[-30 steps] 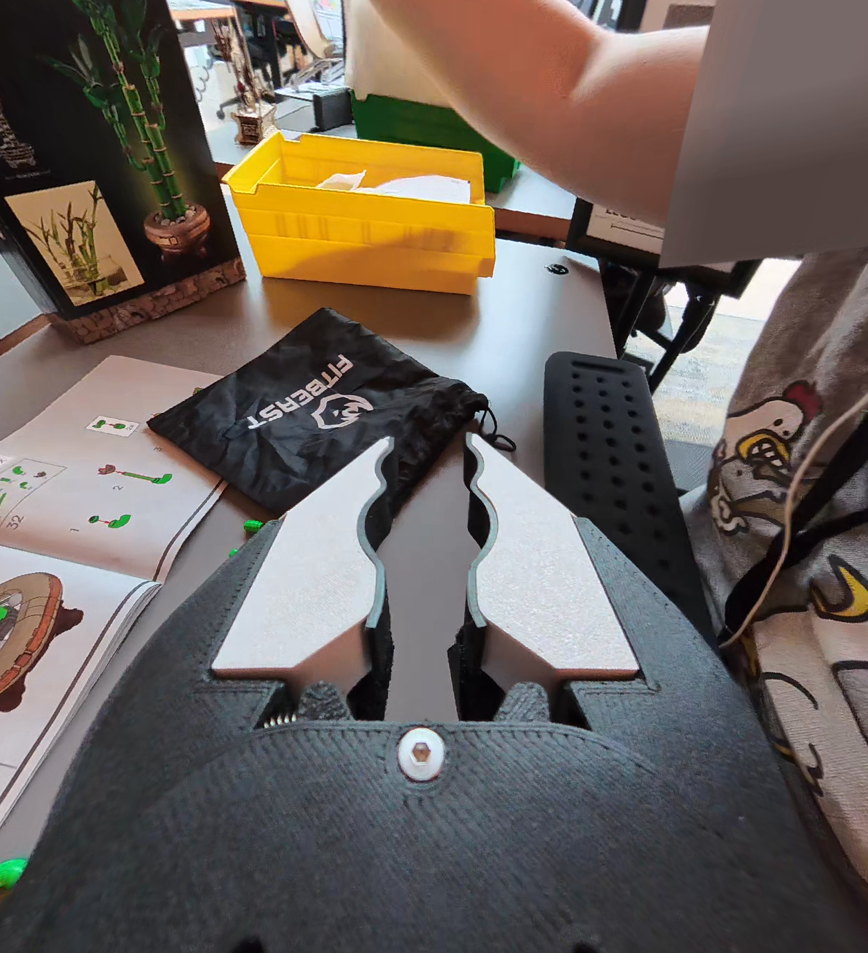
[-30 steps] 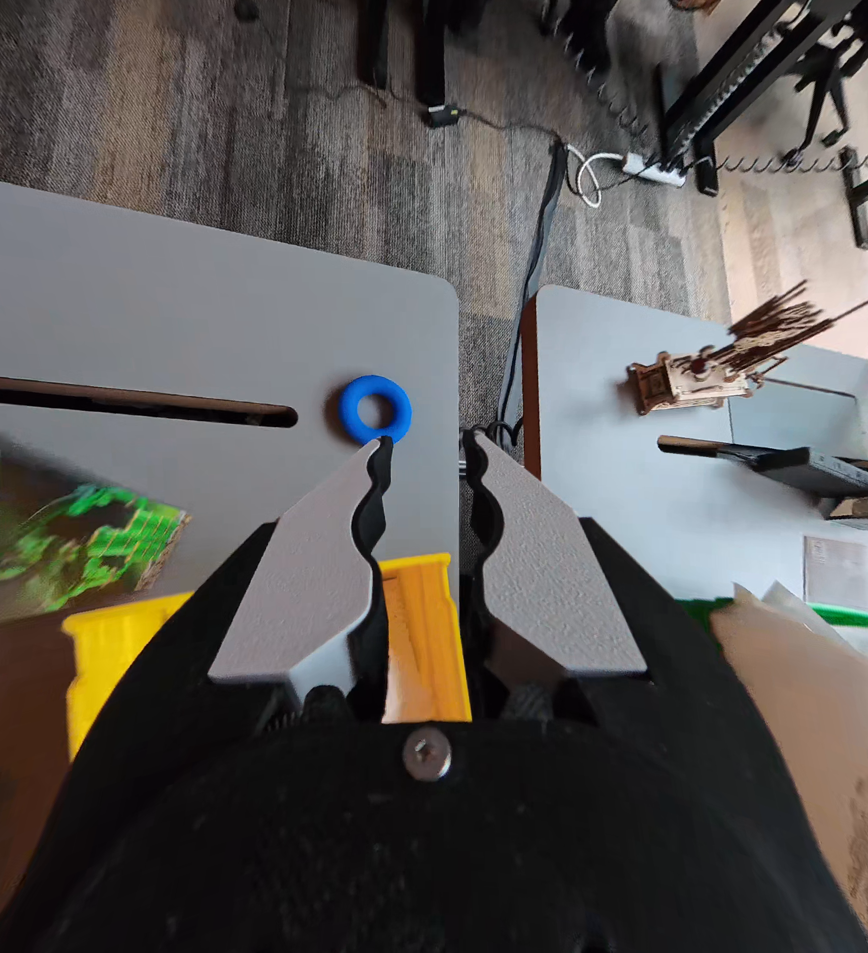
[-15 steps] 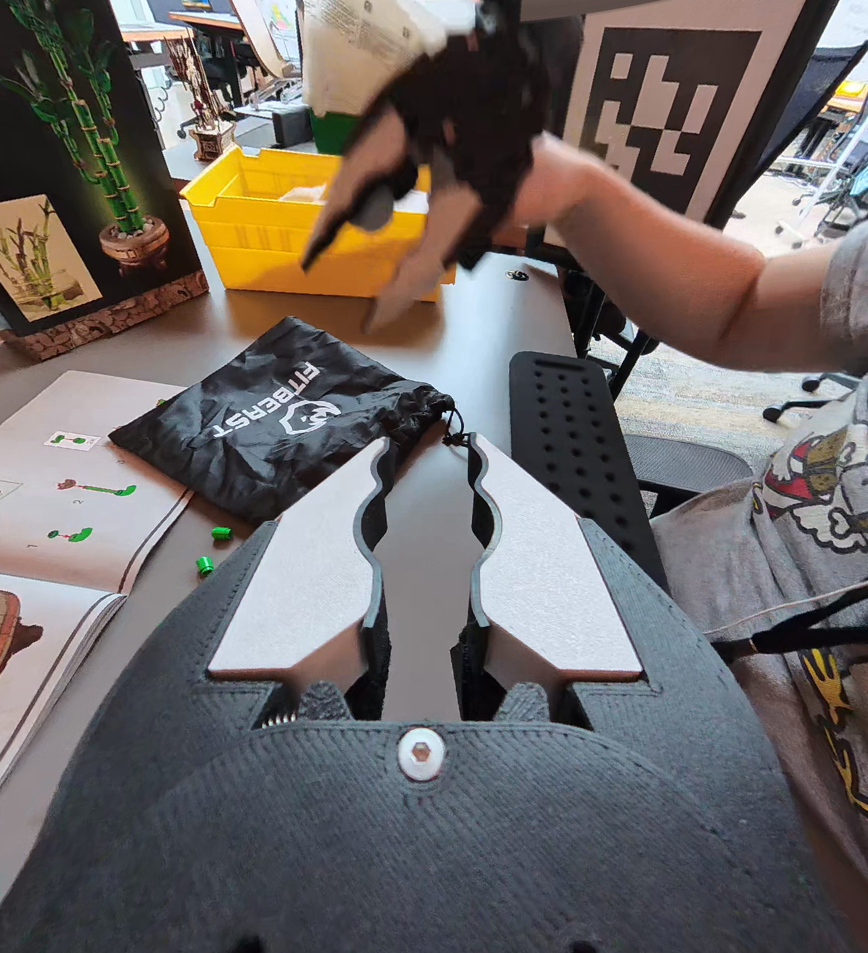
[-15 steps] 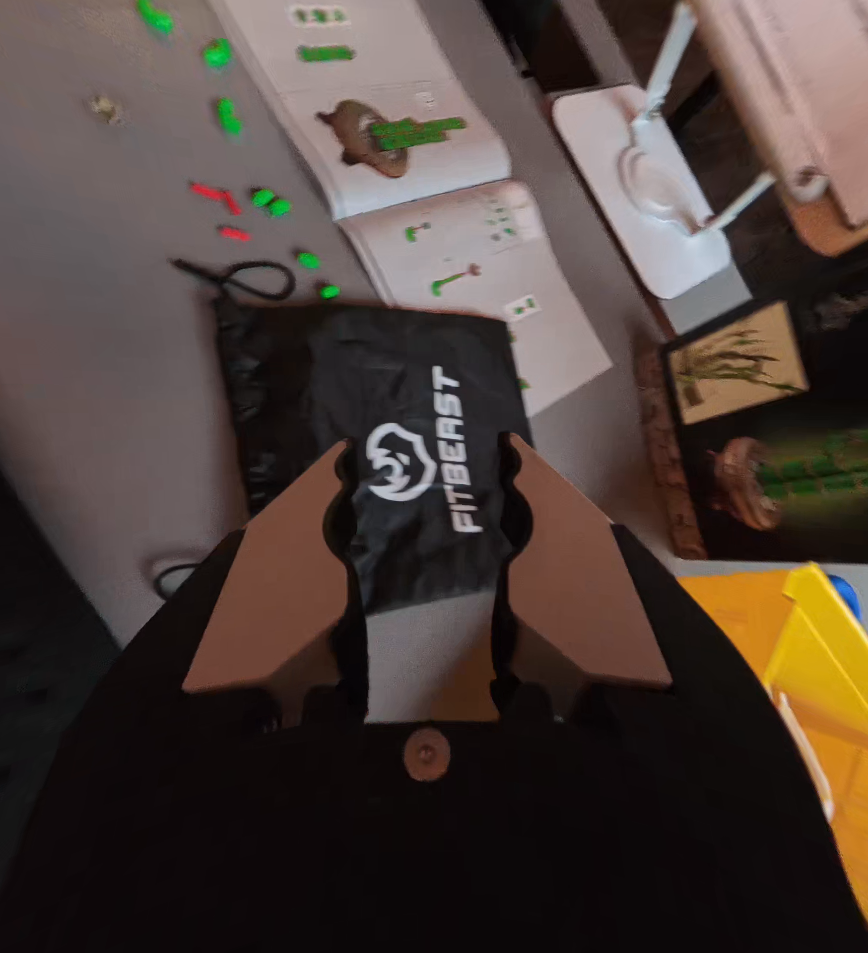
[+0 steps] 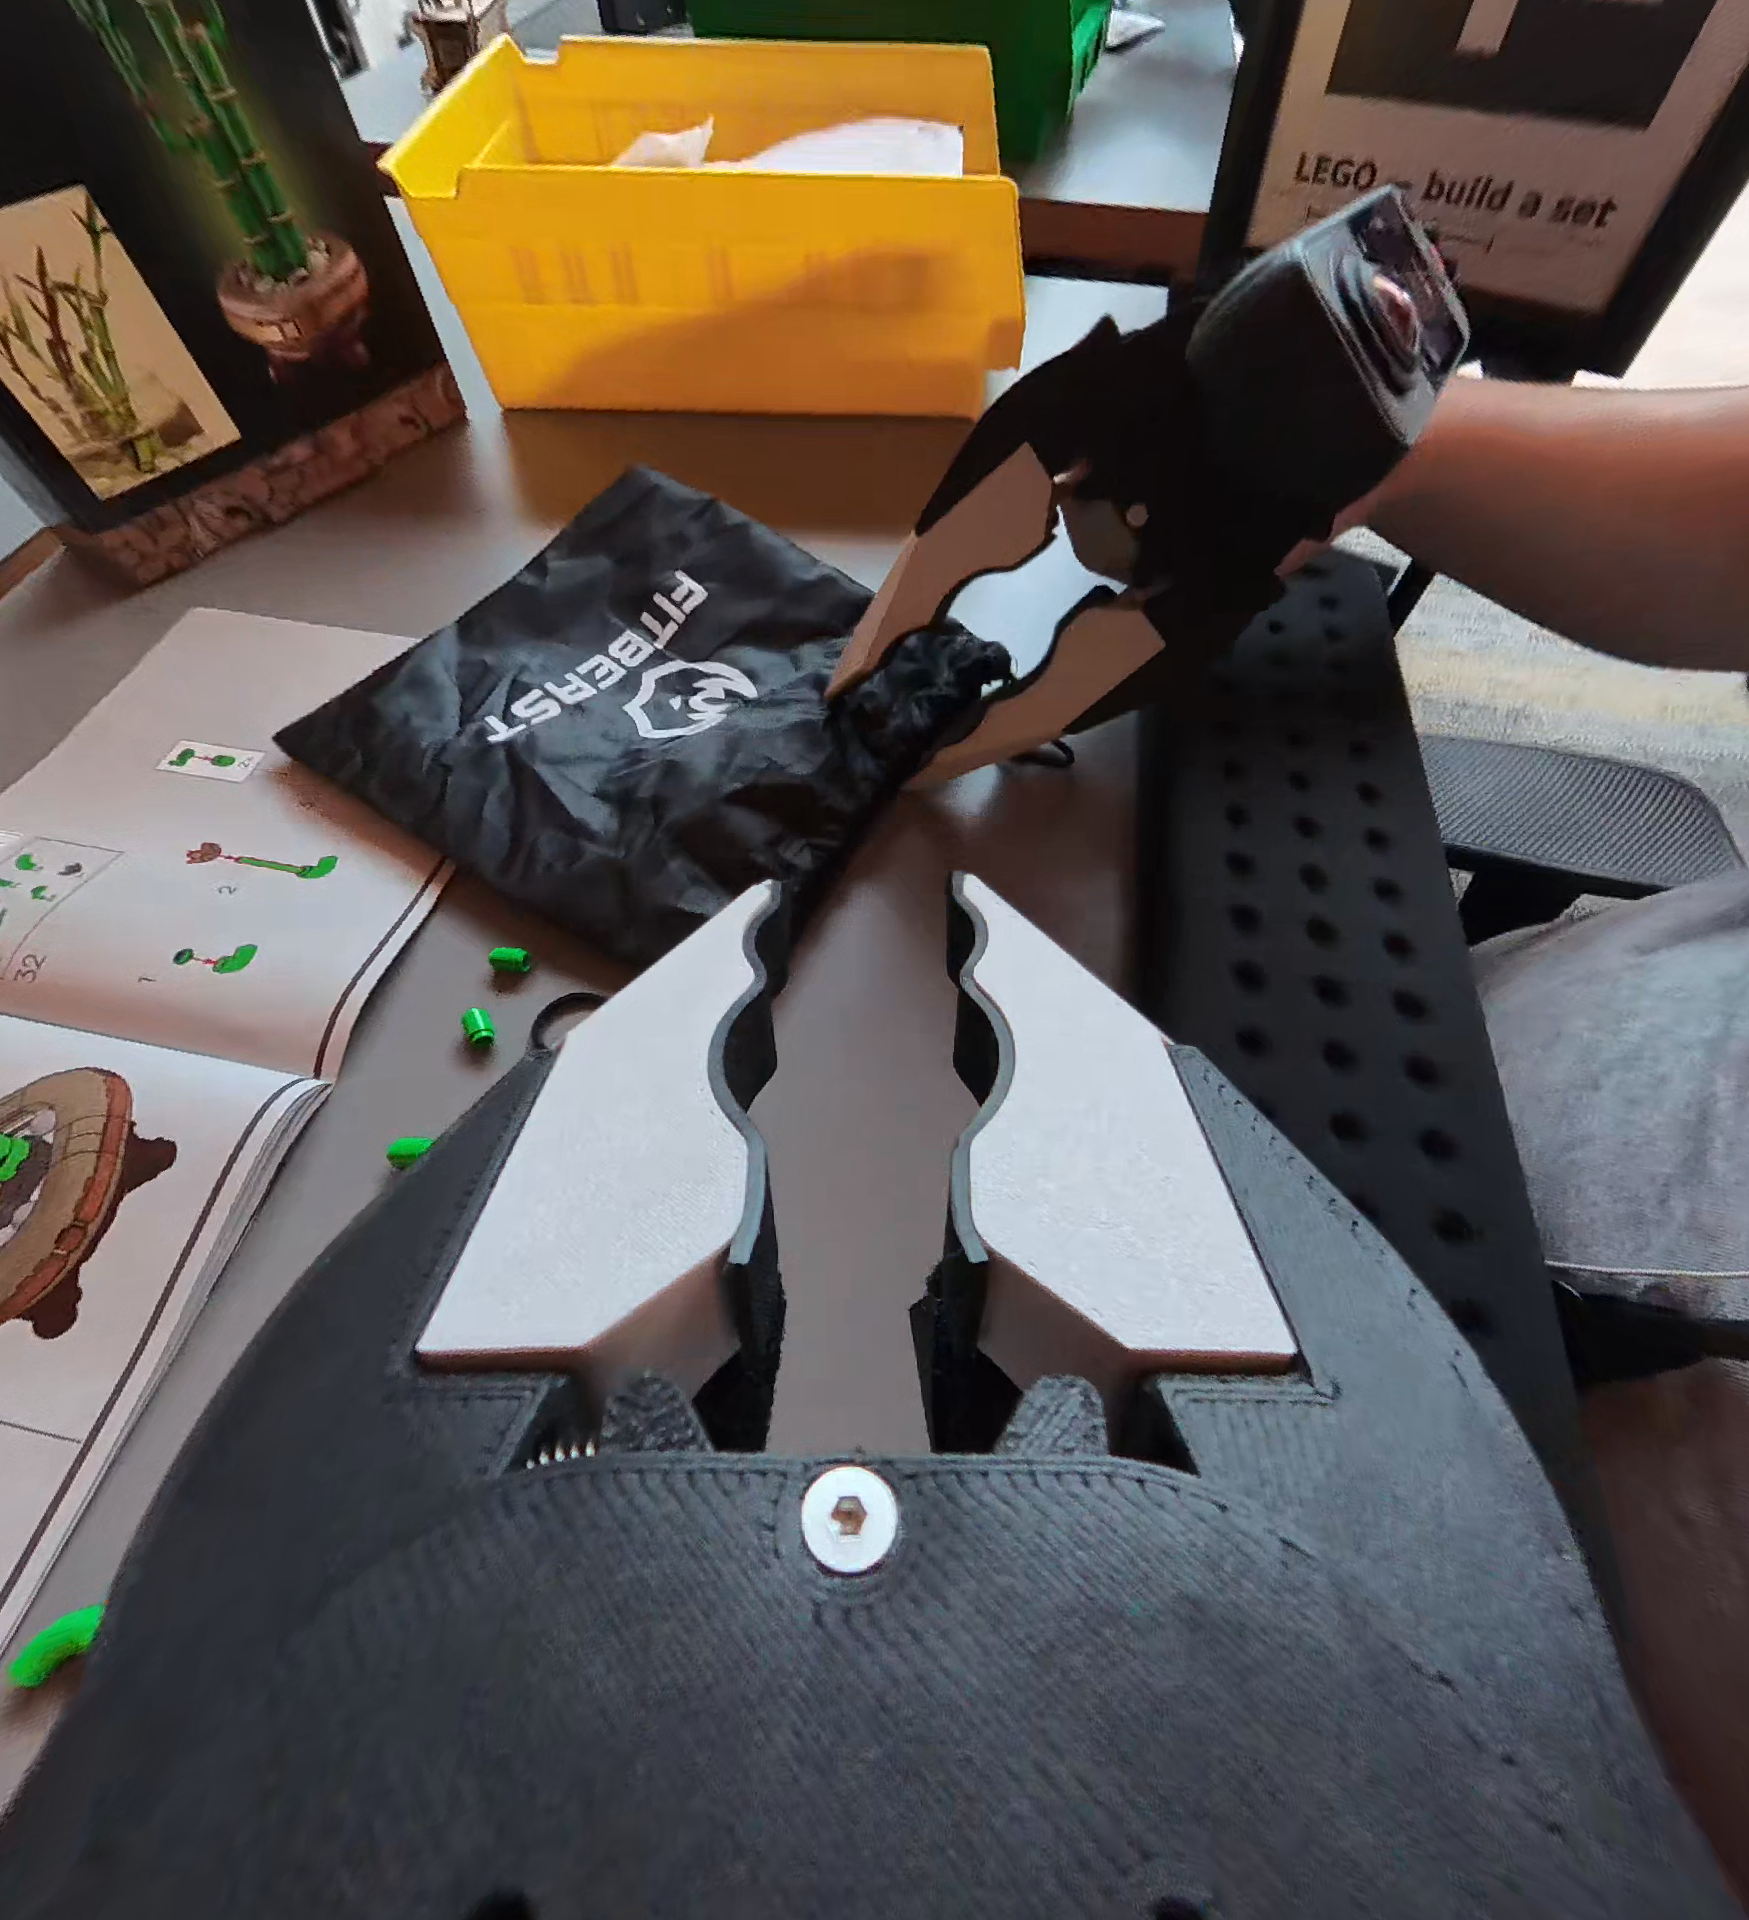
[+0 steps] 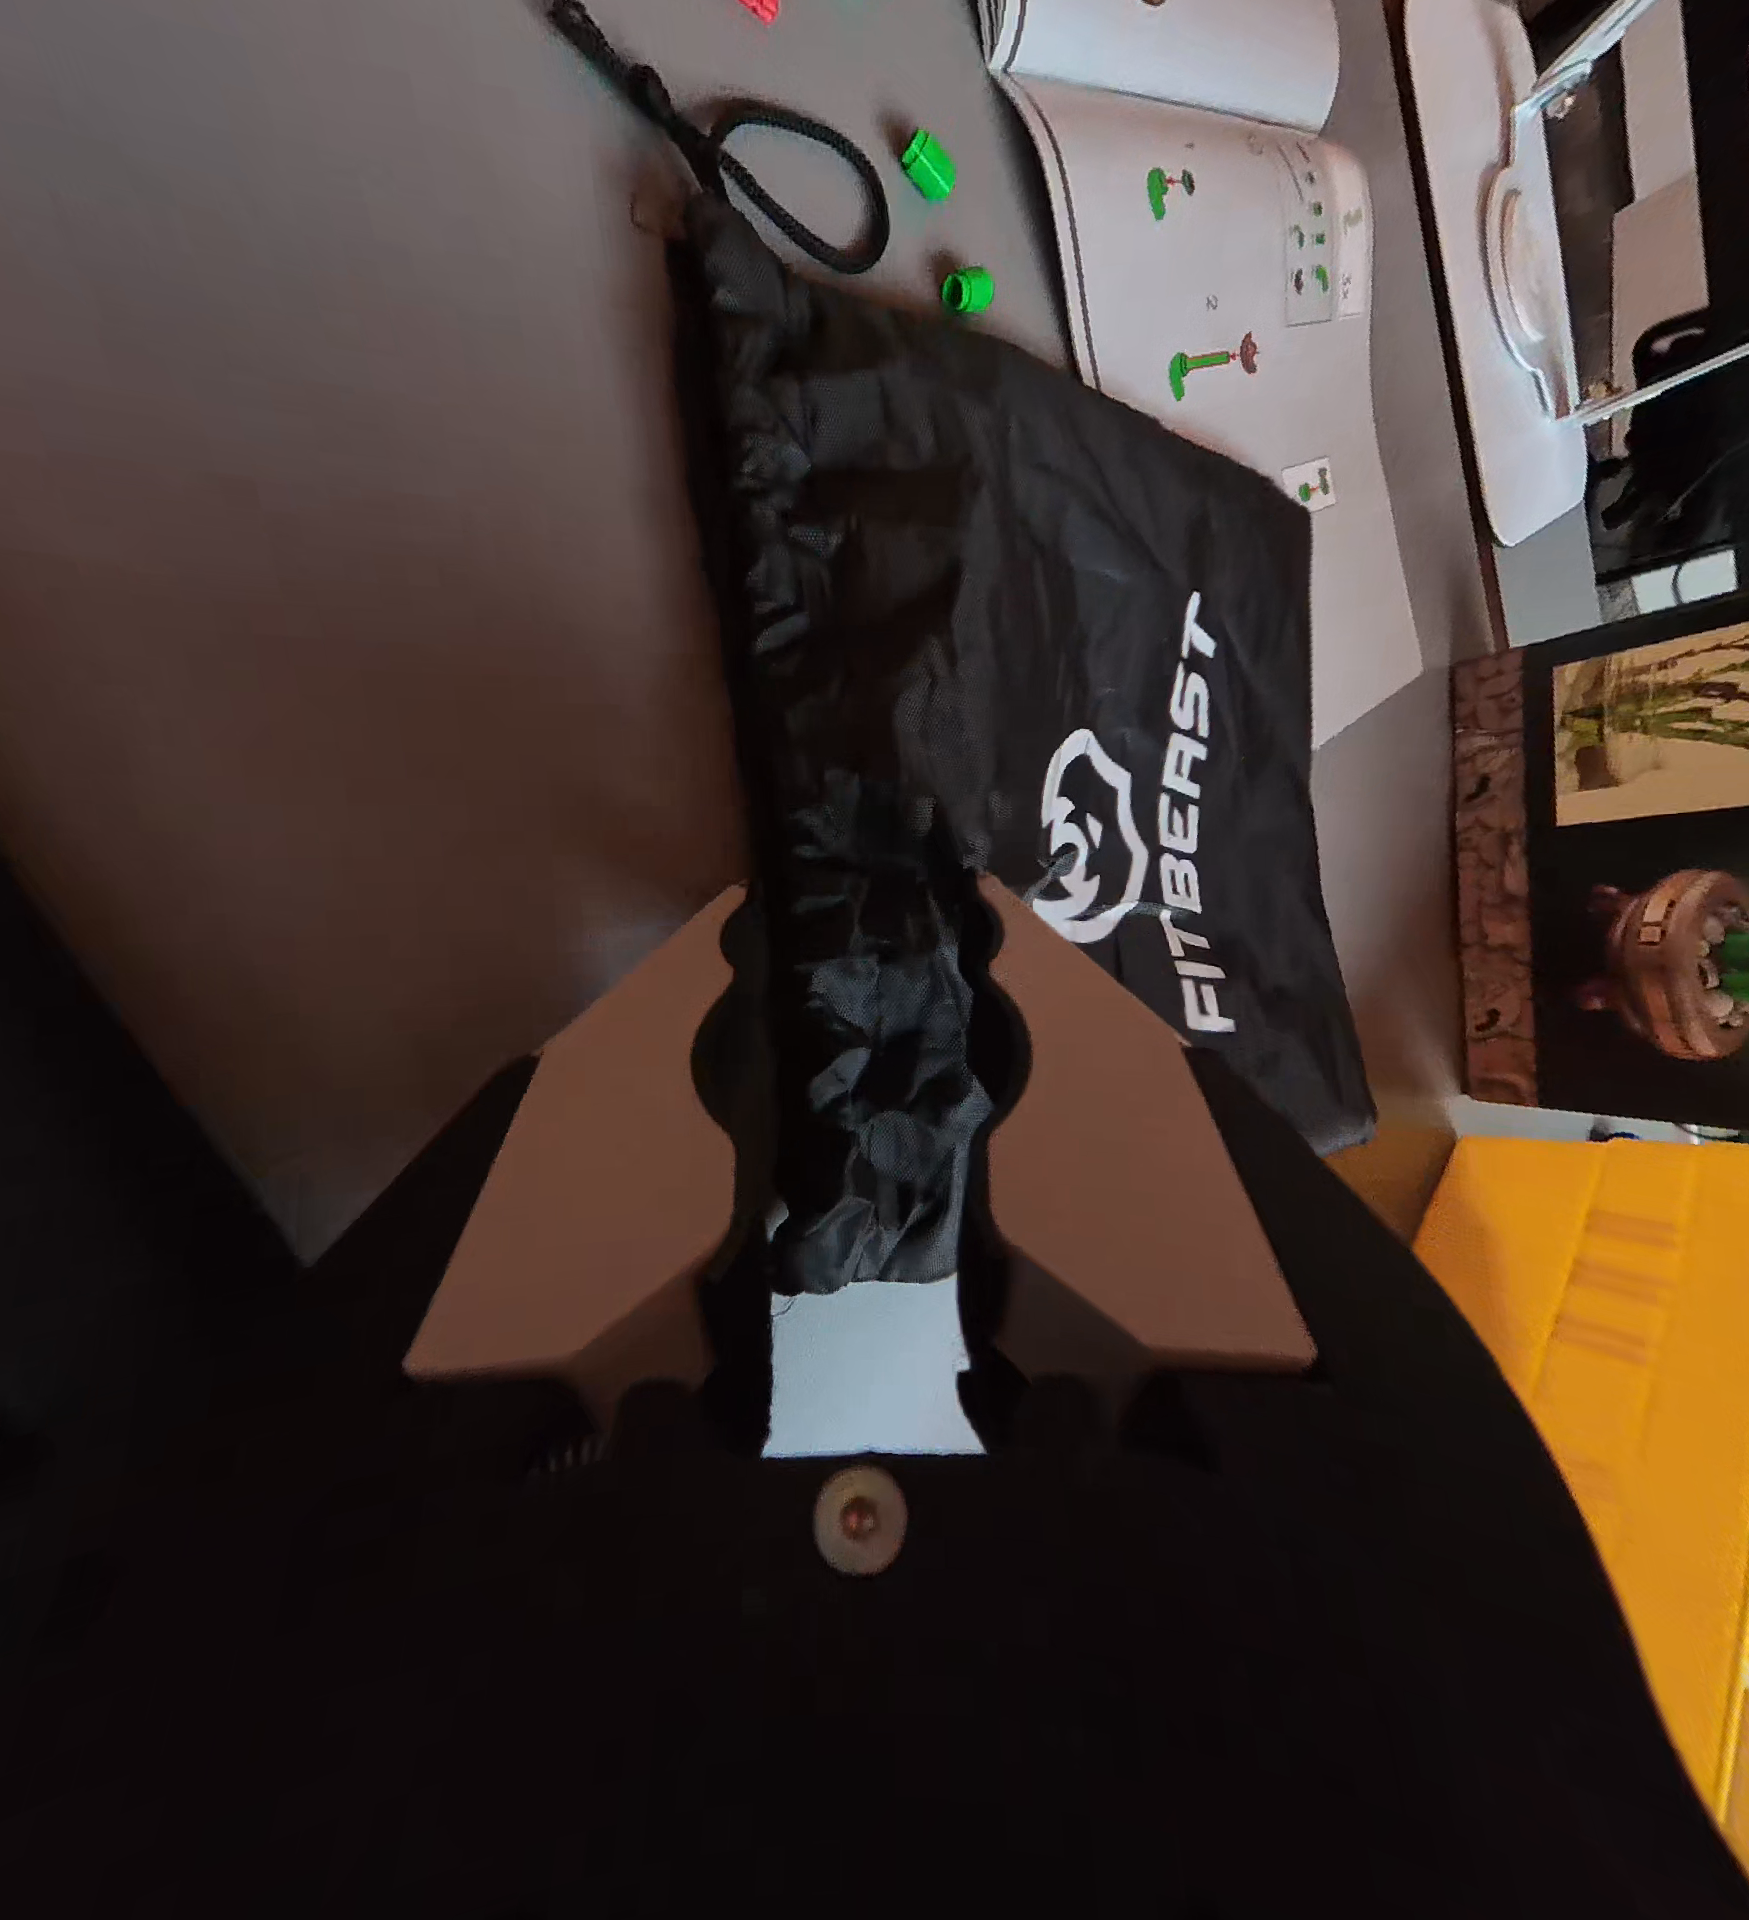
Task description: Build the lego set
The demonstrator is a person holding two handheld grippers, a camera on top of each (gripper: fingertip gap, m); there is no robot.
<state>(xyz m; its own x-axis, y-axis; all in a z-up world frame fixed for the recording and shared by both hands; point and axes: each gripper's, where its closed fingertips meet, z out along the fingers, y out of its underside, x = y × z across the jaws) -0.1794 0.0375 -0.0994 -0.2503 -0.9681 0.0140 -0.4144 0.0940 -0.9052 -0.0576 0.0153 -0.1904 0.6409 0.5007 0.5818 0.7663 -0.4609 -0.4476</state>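
A black drawstring bag lies on the grey table beside the open instruction booklet. My right gripper is open, tips down on the table, its jaws standing either side of the bag's gathered mouth; it also shows in the left wrist view. My left gripper is open and empty, hovering just short of the bag's near corner. Small green pieces lie between booklet and bag, and show in the right wrist view near the cord loop.
A yellow bin with white paper stands behind the bag. The set's dark box stands at the back left. A black perforated pad runs along the table's right edge. A person's forearm reaches in from the right. About 15 cm separates my left fingertips from my right.
My right gripper swung from over the far tables down onto the black bag and now straddles its gathered mouth. My left gripper drifted slightly and stayed open.
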